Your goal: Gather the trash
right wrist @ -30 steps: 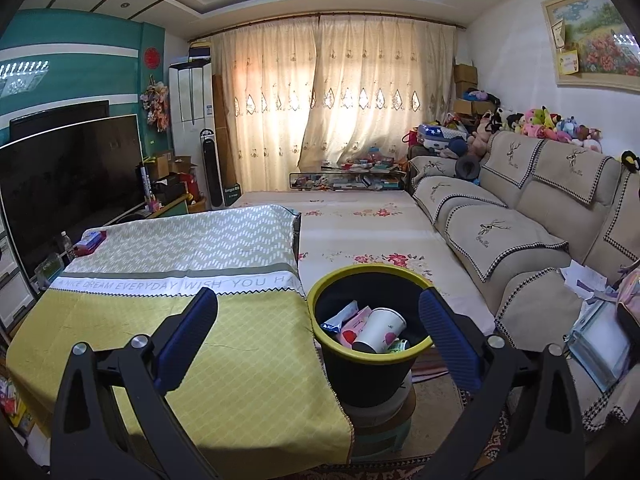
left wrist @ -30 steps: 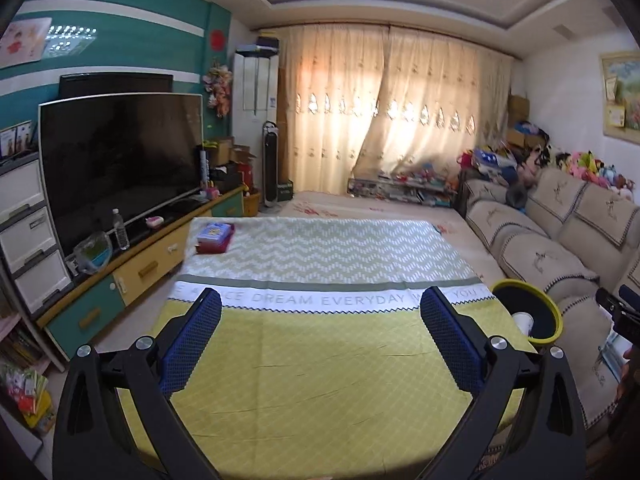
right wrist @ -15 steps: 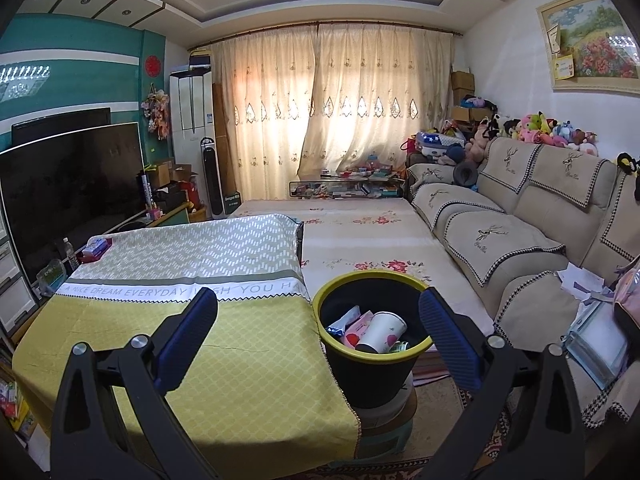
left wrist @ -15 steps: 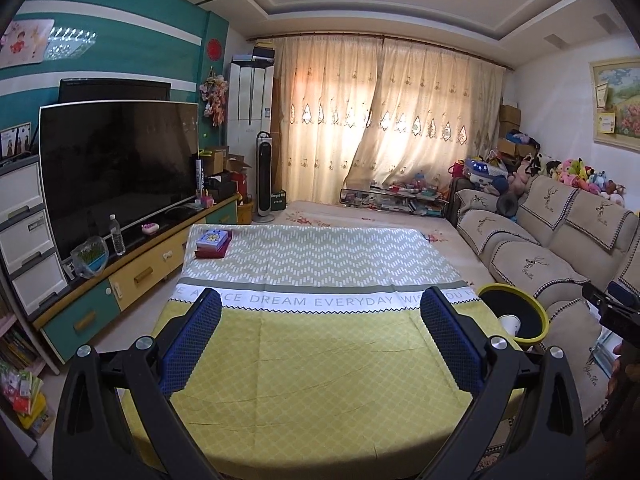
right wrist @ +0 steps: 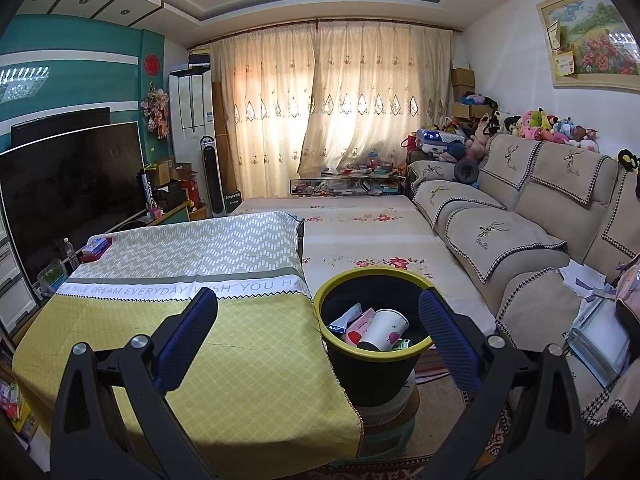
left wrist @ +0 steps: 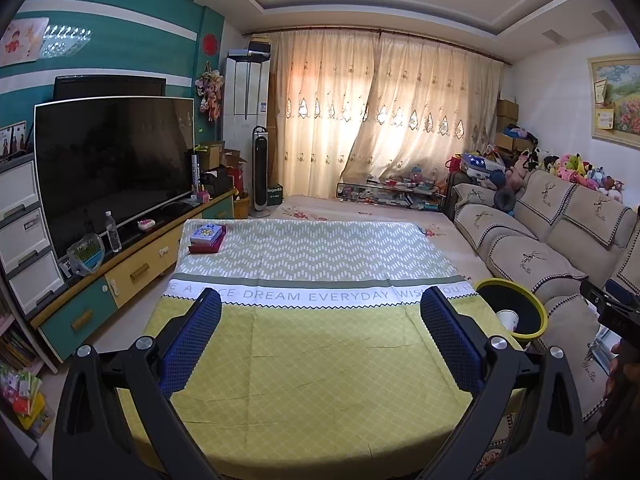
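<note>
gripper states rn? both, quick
Left gripper: open, holding nothing, over the table.
Right gripper: open, holding nothing, by the trash bin.

One bench (left wrist: 320, 360) under one yellow-and-grey cloth (left wrist: 312, 252), one stack of two boxes (left wrist: 207, 238) at its far left corner, one yellow-rimmed bin (right wrist: 370, 376) off its right edge, one paper cup (right wrist: 384, 328) inside among a few wrappers (right wrist: 346, 318), two grippers, one water bottle (left wrist: 113, 231), one television (left wrist: 114, 164)

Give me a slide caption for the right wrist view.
Right gripper open and empty above the yellow-rimmed trash bin holding a paper cup and wrappers, beside the cloth-covered table.
</note>
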